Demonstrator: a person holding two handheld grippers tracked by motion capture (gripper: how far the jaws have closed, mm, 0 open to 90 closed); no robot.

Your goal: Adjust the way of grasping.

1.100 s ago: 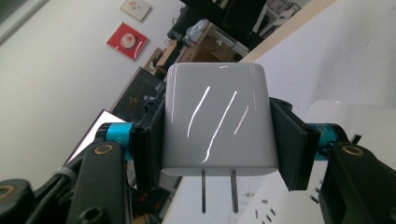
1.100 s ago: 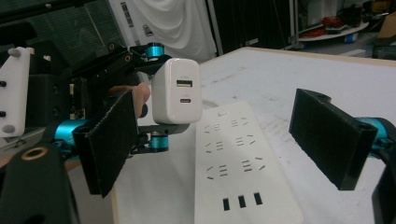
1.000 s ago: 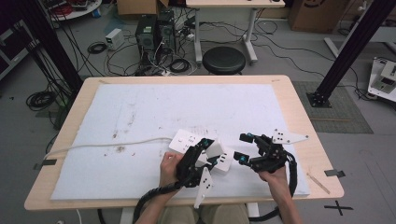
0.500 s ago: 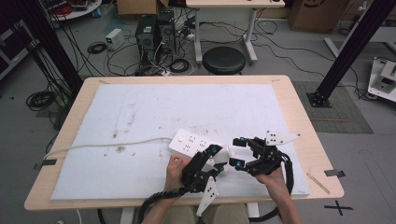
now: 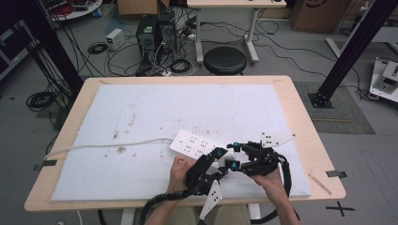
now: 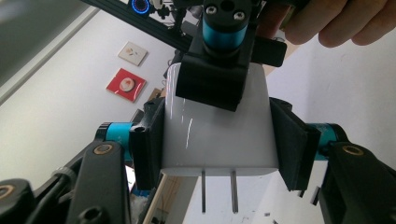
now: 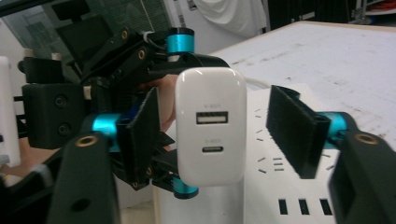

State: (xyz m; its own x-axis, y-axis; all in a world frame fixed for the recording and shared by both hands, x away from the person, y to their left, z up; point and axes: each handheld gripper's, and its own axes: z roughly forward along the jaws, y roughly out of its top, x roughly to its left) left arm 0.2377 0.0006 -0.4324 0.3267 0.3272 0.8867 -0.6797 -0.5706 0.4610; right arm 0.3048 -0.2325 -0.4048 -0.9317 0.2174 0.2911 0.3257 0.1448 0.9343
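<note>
1. The left gripper (image 6: 217, 135) is clamped on the white charger (image 6: 217, 126), both pads flat on its sides, prongs bare; the right gripper (image 7: 217, 133), jaws just closing, straddles it, one pad at its edge, the other apart
2. The white power strip (image 5: 195, 144) lies on the table (image 5: 300, 112) just beyond, its near end hidden by the grippers
3. The charger is held just above the strip; faint lettering over its two ports is unreadable

White charger (image 6: 219, 135) clamped between hand-held gripper (image 6: 218, 140) pads, prongs down, another gripper's pad on top
</note>
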